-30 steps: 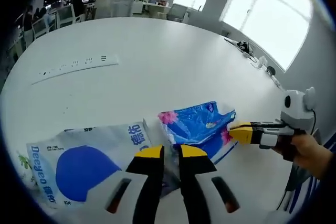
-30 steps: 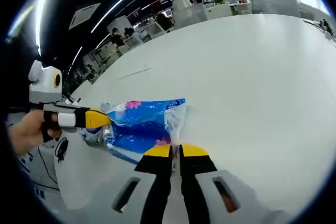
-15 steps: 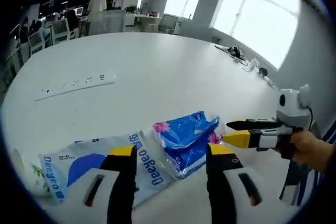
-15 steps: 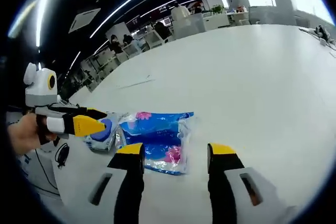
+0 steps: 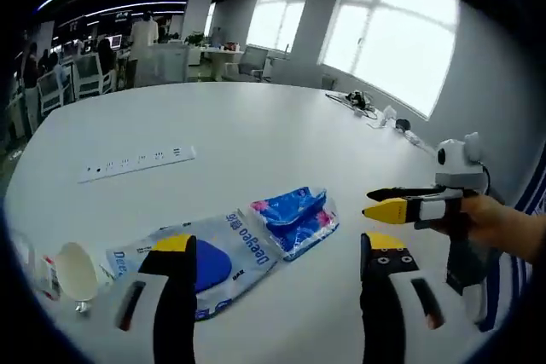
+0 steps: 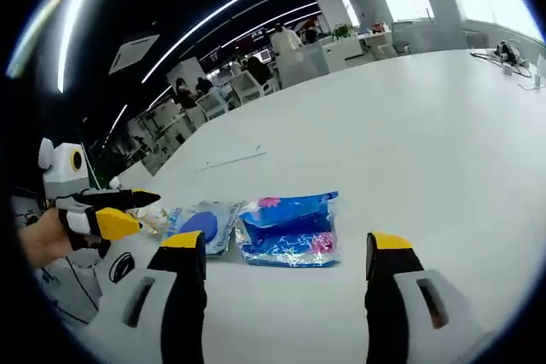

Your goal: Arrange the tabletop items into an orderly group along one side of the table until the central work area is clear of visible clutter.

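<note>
left tool [image 5: 277,249]: jaws spread, empty | right tool [image 6: 287,245]: jaws spread, empty | blue floral packet [image 6: 288,228] flat on white worktop [image 6: 409,125], touching white-and-blue pouch [image 5: 200,253] | paper cup [image 5: 75,272] near pouch | power strip [image 5: 136,162] well apart

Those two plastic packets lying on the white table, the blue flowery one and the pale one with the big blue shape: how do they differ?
The blue flowery packet is bright blue nearly all over with pink flowers; the pale packet is mostly whitish with one dark blue shape and blue lettering. In the left gripper view the pale packet looks longer, and the flowery one more crumpled. Both lie flat on the table, side by side, and neither gripper holds them.
</note>
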